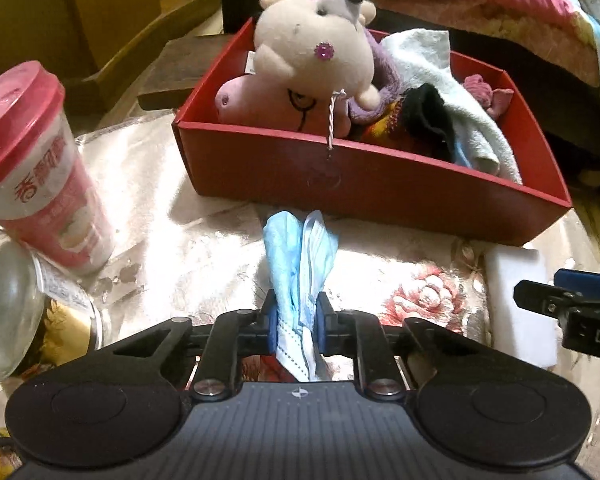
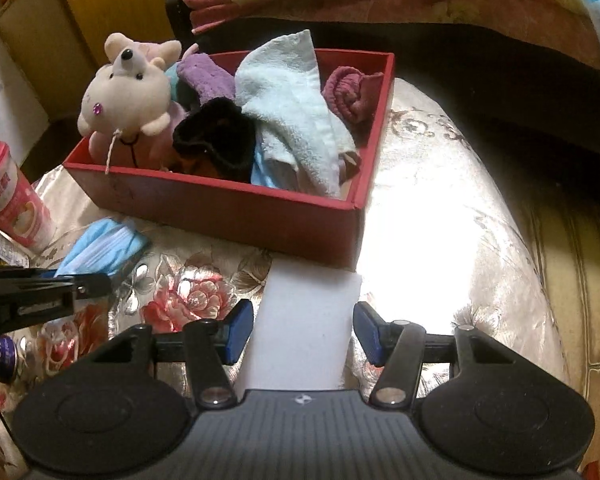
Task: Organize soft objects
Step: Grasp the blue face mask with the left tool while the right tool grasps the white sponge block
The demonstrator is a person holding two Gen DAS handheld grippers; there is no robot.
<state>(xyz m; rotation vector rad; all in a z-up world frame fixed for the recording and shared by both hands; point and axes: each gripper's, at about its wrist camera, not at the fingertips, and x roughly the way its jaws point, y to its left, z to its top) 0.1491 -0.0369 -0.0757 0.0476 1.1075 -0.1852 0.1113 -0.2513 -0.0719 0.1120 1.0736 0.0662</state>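
The left claw (image 1: pixel 296 326) is clamped tight on a crumpled blue face mask (image 1: pixel 300 256) — the blue pads pinch the fabric at its near end, and the rest of the mask fans out ahead of the fingers, over the floral cloth of the tabletop (image 1: pixel 204 248).

The right claw (image 2: pixel 303 332) stands partly open astride a white foam block (image 2: pixel 306 320). A narrow gap shows on each side between pad and block, so no grip is confirmed. The block lies flat on the tabletop with its far end just short of the red box (image 2: pixel 236 208), near that box's right front corner.

The red box sits toward the far side of the tabletop and is filled with soft items: a cream plush mouse (image 1: pixel 316 48) propped at the left end and rising above the rim, a pink plush toy (image 1: pixel 268 106) under it, a purple cloth (image 2: pixel 206 76), a black fabric piece (image 2: pixel 216 140), a pale blue towel (image 2: pixel 292 112) draped across the middle, and a rolled maroon cloth (image 2: pixel 348 94) at the right end.

A pink-lidded drink cup (image 1: pixel 32 168) stands left of the box — a clear glass jar (image 1: pixel 4 300) beside it.
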